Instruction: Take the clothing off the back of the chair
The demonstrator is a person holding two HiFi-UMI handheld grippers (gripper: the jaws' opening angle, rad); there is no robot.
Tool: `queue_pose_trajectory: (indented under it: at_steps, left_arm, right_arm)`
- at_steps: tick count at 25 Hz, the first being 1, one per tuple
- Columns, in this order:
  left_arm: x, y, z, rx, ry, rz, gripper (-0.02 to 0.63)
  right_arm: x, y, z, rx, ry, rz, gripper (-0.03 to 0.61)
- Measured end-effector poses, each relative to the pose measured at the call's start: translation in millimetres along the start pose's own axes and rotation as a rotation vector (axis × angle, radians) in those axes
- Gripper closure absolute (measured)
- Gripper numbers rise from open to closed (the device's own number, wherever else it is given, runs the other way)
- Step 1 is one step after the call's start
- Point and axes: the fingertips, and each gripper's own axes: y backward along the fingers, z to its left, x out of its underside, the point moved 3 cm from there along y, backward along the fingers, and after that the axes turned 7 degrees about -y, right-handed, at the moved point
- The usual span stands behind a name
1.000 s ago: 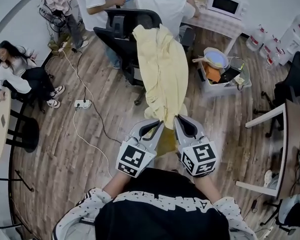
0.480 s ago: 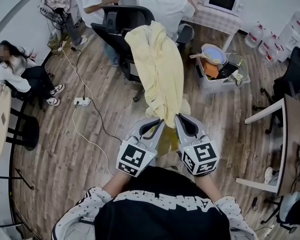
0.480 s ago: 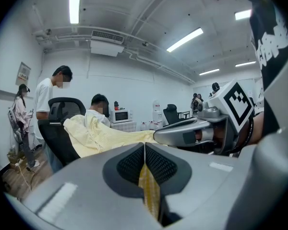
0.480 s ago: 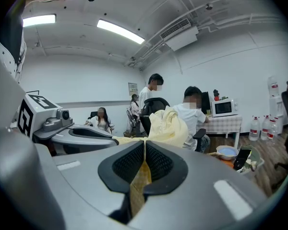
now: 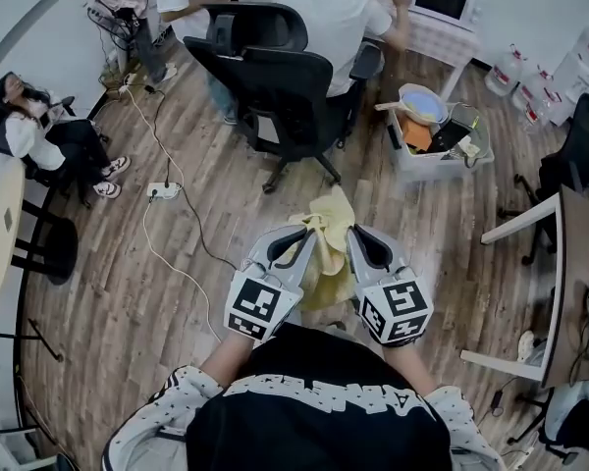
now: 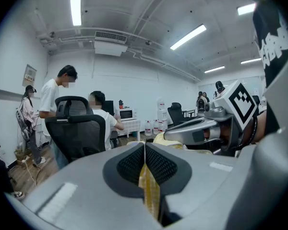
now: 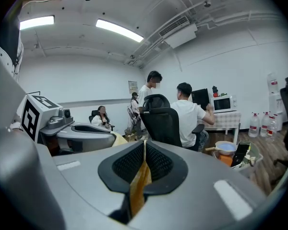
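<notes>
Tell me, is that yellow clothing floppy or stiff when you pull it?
Probably floppy: the yellow garment bunches and sags between the left gripper and right gripper. Likely light, since thin pinches of cloth hold it up.

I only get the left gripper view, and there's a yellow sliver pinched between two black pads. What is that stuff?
Observer: The head view shows it whole: a pale yellow garment, bunched up and gripped by the left gripper.
Operator: Is it held anywhere else?
Observer: Yes. In the right gripper view, the right gripper is shut on a fold of the same garment.
Operator: Does it touch the chair?
Observer: No. From above, bare wood floor lies between the garment and the black chair.
</notes>
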Motion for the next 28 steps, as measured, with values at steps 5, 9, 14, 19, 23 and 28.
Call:
queue_pose_trajectory:
  at_steps: [5,9,14,19,23,28]
  left_arm:
    - [2,2,-9,0.007,0.005,0.006,0.607]
    - [1,3,-21,0.023,0.001,-0.005,0.607]
    - [-3,8,-32,0.034,-0.015,-0.008,0.607]
    - [-4,8,-39,0.037,-0.035,-0.004,0.607]
    - [-11,7,-39,0.03,-0.041,-0.009,0.607]
    - [-17,5,-35,0.023,-0.046,-0.022,0.607]
  right_arm:
    - [6,10,-5,0.011,-0.02,-0.006,0.551]
    - [7,20,-7,0.018,-0.033,-0.027,0.551]
    - [6,32,-4,0.011,-0.036,-0.056,0.551]
    - [7,39,-6,0.014,-0.041,-0.071,0.551]
    - [1,43,-9,0.015,-0.039,-0.082,0.551]
    - [-2,41,-10,0.015,-0.039,-0.088,0.551]
